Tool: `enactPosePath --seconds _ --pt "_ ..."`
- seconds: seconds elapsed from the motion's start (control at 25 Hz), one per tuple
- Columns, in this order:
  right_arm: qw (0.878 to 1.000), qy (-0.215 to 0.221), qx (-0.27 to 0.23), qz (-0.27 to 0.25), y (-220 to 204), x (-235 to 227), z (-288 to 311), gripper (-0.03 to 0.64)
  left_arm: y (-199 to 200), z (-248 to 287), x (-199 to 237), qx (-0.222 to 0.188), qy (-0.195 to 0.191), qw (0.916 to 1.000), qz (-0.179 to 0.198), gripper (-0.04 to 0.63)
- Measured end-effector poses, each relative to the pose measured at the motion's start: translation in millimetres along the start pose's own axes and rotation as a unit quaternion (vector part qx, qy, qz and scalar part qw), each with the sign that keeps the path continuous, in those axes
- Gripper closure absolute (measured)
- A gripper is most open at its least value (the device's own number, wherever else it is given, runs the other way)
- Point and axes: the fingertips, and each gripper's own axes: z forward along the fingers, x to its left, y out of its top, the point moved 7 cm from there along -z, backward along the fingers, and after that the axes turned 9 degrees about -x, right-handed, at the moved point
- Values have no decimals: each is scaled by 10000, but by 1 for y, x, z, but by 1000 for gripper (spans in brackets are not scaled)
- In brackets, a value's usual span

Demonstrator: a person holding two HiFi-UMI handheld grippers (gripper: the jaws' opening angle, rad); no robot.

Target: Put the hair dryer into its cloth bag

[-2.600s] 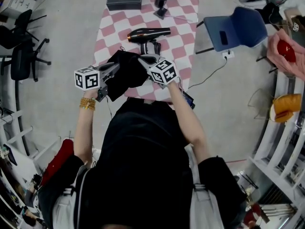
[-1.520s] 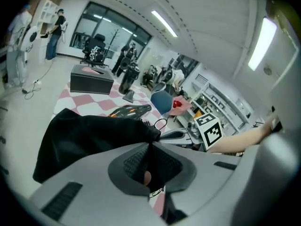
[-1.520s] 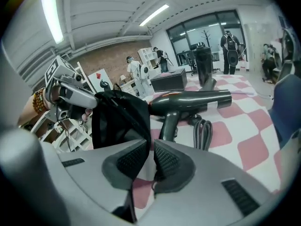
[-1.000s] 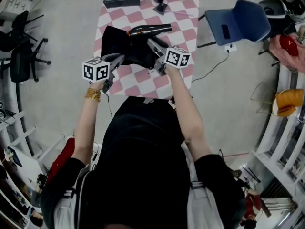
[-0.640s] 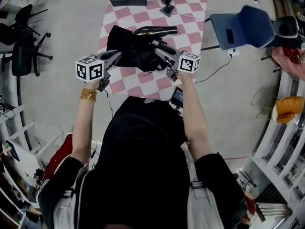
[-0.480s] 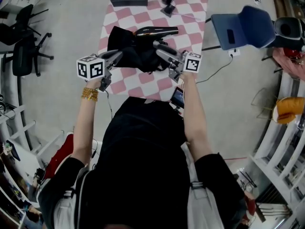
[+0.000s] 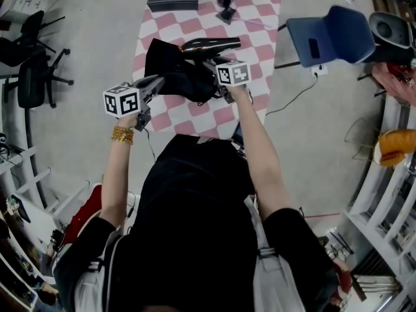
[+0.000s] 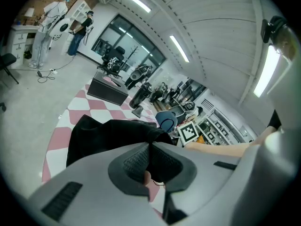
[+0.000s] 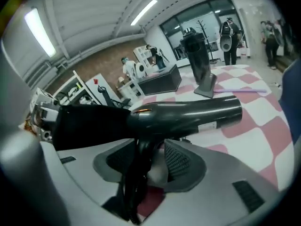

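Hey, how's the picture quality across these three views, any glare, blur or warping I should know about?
Head view: evenly lit, sharp in the middle, with straight lines bowed toward the edges. Left gripper view: the ceiling lights are blown out, and the black cloth bag is a nearly featureless dark mass. Right gripper view: the hair dryer is crisp, with a bright streak along its barrel and a strong fisheye curve.

Left gripper (image 7: 160, 80): jaws closed, pinching the edge of the cloth bag (image 8: 108, 135).
Right gripper (image 9: 155, 158): tilted downward, jaws apart and just been opening, hair dryer (image 9: 188, 114) handle standing between them.
Arms: left arm (image 7: 112, 174) and right arm (image 7: 258, 158) both stretched forward.
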Motion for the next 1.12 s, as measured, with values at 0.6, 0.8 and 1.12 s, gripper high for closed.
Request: enactPosePath --seconds 0.6,0.8,1.12 --pt "9917 -645 1068 -295 -10 28 56 362 -13 -5 4 -64 63 9998 -154 571" --pt "9891 -956 1097 211 -20 8 54 401 -13 -5 6 -69 75 9997 -218 571" --pt "9933 -563 423 913 -22 -3 -5 428 -8 5 -5 -46 -110 9998 -157 571"
